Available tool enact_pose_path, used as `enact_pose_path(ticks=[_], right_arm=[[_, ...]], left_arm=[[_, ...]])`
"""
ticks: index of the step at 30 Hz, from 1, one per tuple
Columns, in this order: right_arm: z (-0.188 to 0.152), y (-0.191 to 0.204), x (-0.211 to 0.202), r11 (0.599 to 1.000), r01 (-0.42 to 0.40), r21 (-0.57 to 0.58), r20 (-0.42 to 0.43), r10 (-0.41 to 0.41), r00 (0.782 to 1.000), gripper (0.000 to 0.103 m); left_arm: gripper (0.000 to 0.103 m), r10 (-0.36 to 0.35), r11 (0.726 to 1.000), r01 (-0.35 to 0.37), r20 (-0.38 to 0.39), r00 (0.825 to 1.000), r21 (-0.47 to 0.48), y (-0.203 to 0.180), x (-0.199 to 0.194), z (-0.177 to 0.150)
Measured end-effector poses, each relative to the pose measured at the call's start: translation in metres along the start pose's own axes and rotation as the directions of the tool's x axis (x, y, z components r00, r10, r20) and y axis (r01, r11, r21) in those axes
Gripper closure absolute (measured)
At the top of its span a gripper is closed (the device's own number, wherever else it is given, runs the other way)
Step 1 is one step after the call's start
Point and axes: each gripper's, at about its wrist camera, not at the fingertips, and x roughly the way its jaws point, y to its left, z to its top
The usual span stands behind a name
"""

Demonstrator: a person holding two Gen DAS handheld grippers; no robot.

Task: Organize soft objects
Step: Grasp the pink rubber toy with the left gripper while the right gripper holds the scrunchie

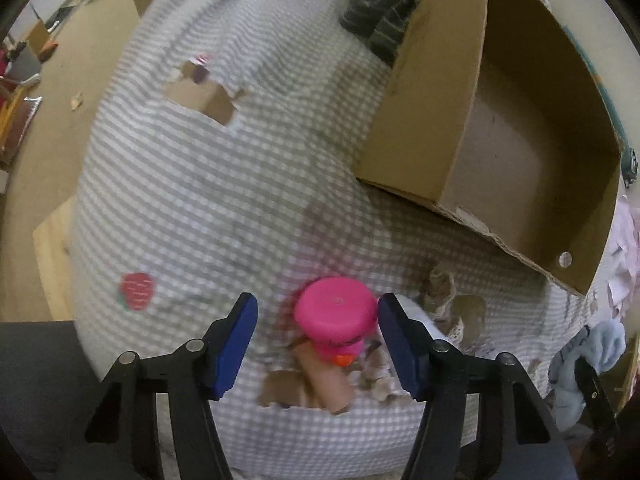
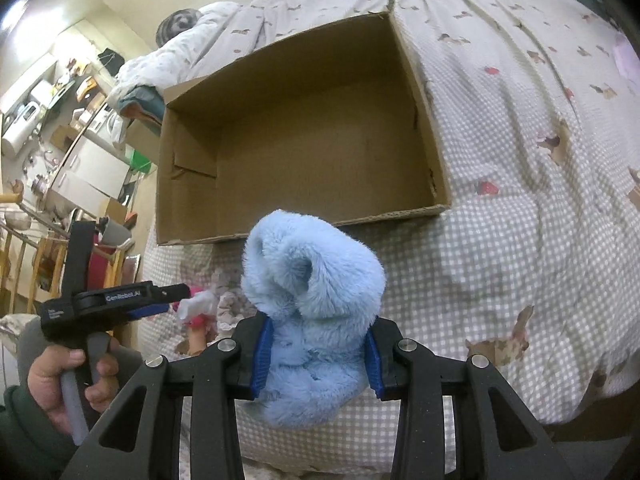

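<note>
My left gripper is open, its blue pads on either side of a pink soft toy that lies on the checked bedspread; the right pad is close to the toy, the left one apart. My right gripper is shut on a fluffy light-blue sock and holds it above the bed, in front of the open cardboard box, which is empty inside. The box also shows in the left wrist view. The sock shows at that view's right edge. The left gripper shows in the right wrist view.
A dark grey knitted item lies on the bed behind the box. Pale pink fabric lies at the right edge. The bed's left edge drops to a tan floor. A cluttered kitchen area is beyond the bed.
</note>
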Motion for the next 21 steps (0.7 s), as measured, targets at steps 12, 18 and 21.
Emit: enact_pose_path(ticks=[12, 18, 21], right_arm=[[-0.005, 0.013, 0.001, 0.999, 0.024, -0.036, 0.01, -0.023, 1.0, 0.063], [-0.007, 0.016, -0.002, 0.998, 0.027, -0.055, 0.022, -0.026, 0.999, 0.063], [-0.008, 0.016, -0.002, 0.998, 0.028, -0.061, 0.023, -0.027, 0.999, 0.063]], left_arm=[[0.062, 0.022, 0.999, -0.024, 0.037, 0.999, 0.04, -0.01, 0.0, 0.0], [0.062, 0.093, 0.996, -0.095, 0.145, 0.985, 0.002, 0.004, -0.028, 0.001], [0.062, 0.093, 0.995, -0.096, 0.151, 0.984, 0.011, 0.003, -0.031, 0.001]])
